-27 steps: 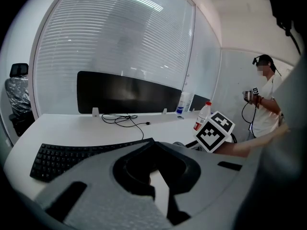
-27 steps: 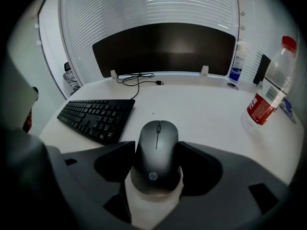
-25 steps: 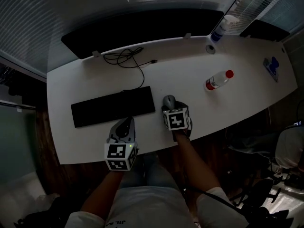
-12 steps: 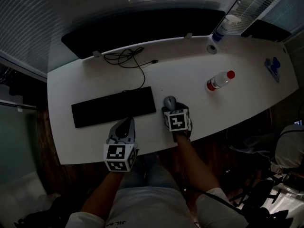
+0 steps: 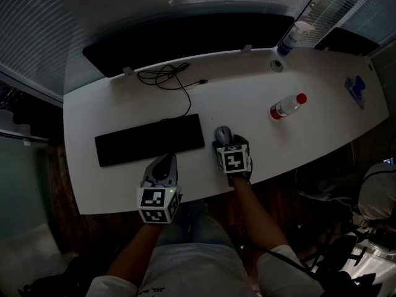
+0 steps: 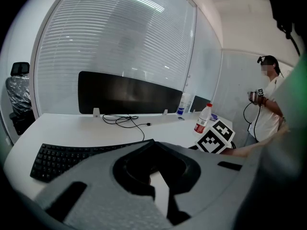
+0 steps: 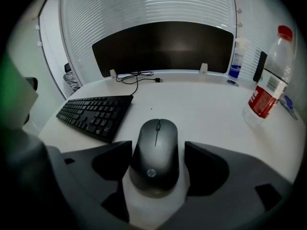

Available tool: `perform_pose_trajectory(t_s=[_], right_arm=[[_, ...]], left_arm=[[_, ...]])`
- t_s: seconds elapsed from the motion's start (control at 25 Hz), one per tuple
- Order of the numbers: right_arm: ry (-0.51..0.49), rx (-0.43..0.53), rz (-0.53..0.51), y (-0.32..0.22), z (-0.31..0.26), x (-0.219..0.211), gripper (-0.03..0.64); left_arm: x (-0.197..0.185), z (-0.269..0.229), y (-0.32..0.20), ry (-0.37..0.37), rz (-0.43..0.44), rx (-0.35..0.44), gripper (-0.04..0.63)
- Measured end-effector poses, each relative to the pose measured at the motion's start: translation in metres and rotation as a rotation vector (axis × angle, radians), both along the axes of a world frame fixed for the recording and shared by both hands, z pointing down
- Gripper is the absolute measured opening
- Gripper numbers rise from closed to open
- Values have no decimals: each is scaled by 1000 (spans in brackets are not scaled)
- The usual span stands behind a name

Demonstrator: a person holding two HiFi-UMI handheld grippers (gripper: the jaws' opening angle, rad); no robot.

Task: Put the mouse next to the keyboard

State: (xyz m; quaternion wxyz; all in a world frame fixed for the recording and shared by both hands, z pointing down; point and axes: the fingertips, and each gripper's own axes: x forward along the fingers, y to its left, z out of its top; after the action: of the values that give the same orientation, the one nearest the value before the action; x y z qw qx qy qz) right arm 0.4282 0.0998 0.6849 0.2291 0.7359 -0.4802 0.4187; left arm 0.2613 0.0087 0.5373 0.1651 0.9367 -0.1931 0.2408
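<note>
Nearest the person, the grey left gripper (image 5: 164,160) hangs just off the front edge of the flat black keyboard (image 5: 150,140), its jaws drawn together with nothing between them. If it drifts forward it could shove the keyboard and spoil the spacing. To its right, the dark right gripper (image 5: 229,145) points steeply down at the white curved table (image 5: 247,98). Its jaws have just been opening and now stand wide, with the black smooth-shelled computer mouse (image 7: 154,150) lying flat on the table between them. The mouse sits just beside the keyboard's right end, near the table's front edge, so the placing looks all but done and the remaining risk is in the retreat. The left-hand jaw appears very close to, perhaps brushing, the mouse's side, while a clear gap shows at the other jaw. Pulling straight back could let that jaw drag or twist the mouse toward the table's edge. A lift that tips sideways could hook the shell and flick it away from the keyboard. Further out on the right, well apart, stands a clear plastic bottle with a red cap and red label (image 5: 284,106). A wide outward swing of that arm could topple it. The loose black cable (image 5: 167,76) lies beyond the keyboard, out of harm's way.
</note>
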Motion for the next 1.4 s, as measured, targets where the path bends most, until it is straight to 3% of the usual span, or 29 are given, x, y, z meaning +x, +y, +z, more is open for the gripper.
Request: perform_pose_trajectory(t_s=[0.2,0.4,0.48,0.56,0.88,1.2,1.4], right_arm=[[21,34,-5,3,-33,-7,318],[22,123,-31,15,-92,-44,298],[14,179,-18,15,-118,-60,129],[-10,226,-6,16,-137,-82,6],[-70,287,-86,12,-176,-175,5],[2,289,-154,-8,-189,-196,3],[-13,292,-182,-20,-188,-208,3]], left_arm=[[0,-7,-2,11,2,10,5],[-22,-18,2,7,-4,-16,5],[-32,-22,2,-5,-19,-23,5],[-42,-30,6,-8,-21,-19,5],[-110,-50,23,-27,-88,-84,5],[-146,-54,6,-12,-172,-34,5],[-157,-53,3,-22,-190,-7,5]])
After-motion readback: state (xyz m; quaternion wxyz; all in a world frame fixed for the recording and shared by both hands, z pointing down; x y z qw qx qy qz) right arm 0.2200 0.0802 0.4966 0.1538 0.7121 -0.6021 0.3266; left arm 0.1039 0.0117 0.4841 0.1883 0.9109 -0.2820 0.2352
